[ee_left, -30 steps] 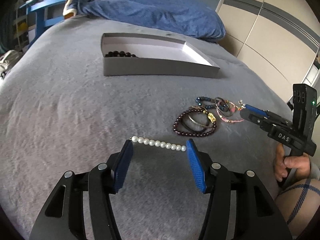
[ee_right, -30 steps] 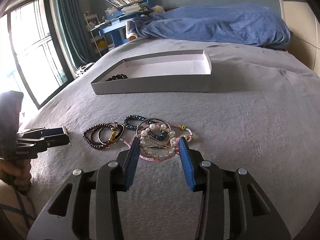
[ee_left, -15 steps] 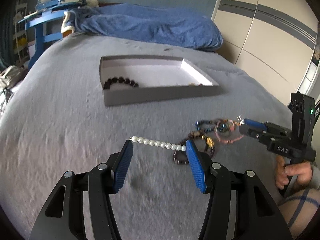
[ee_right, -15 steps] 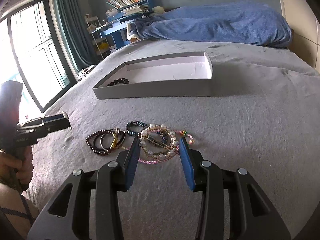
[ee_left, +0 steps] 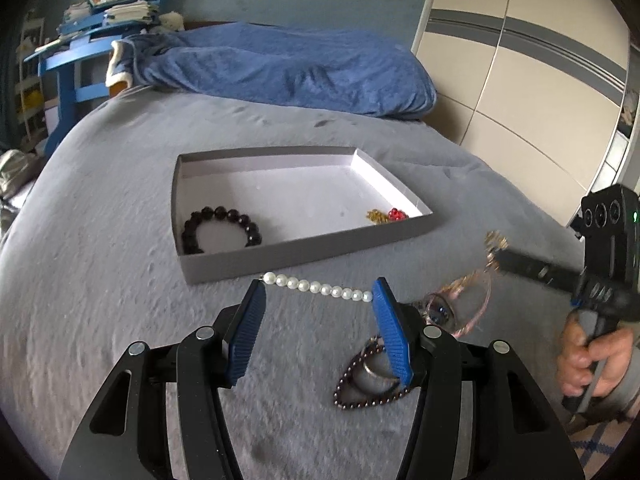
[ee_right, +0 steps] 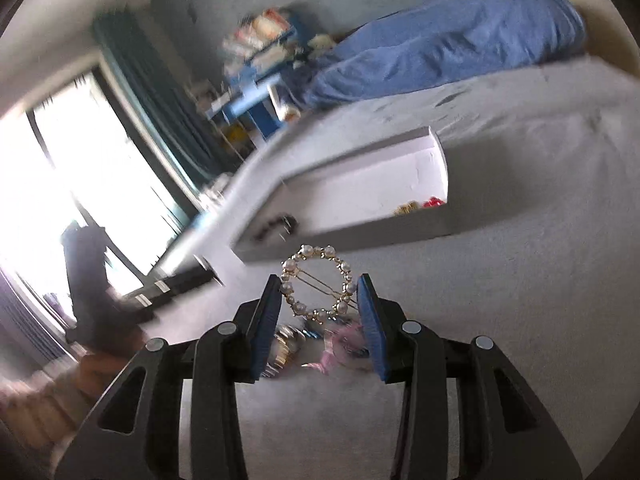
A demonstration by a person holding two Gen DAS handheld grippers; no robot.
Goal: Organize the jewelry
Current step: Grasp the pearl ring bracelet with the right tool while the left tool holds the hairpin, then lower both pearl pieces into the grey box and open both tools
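Note:
My left gripper (ee_left: 318, 290) is shut on a white pearl strand (ee_left: 316, 287), held taut between its fingertips above the bed, just short of the grey box (ee_left: 224, 268). The box holds a black bead bracelet (ee_left: 220, 229) and small gold and red pieces (ee_left: 386, 215). My right gripper (ee_right: 318, 290) is shut on a round pearl hair clip (ee_right: 318, 284) and holds it in the air, tilted, near the box (ee_right: 360, 236). The right gripper also shows in the left wrist view (ee_left: 496, 254). A dark bead bracelet pile (ee_left: 370, 380) lies on the bed under my left gripper.
The grey blanket (ee_left: 100, 300) covers the bed. A blue duvet (ee_left: 280, 68) lies at the far end. Pink and blue bracelets (ee_right: 344, 344) lie below my right gripper. A wardrobe (ee_left: 540, 80) stands to the right, a window (ee_right: 60, 180) to the left.
Both grippers have risen and moved toward the box. The right gripper has lifted the pearl hair clip off the pile and tilted. The pearl strand stays held in the left.

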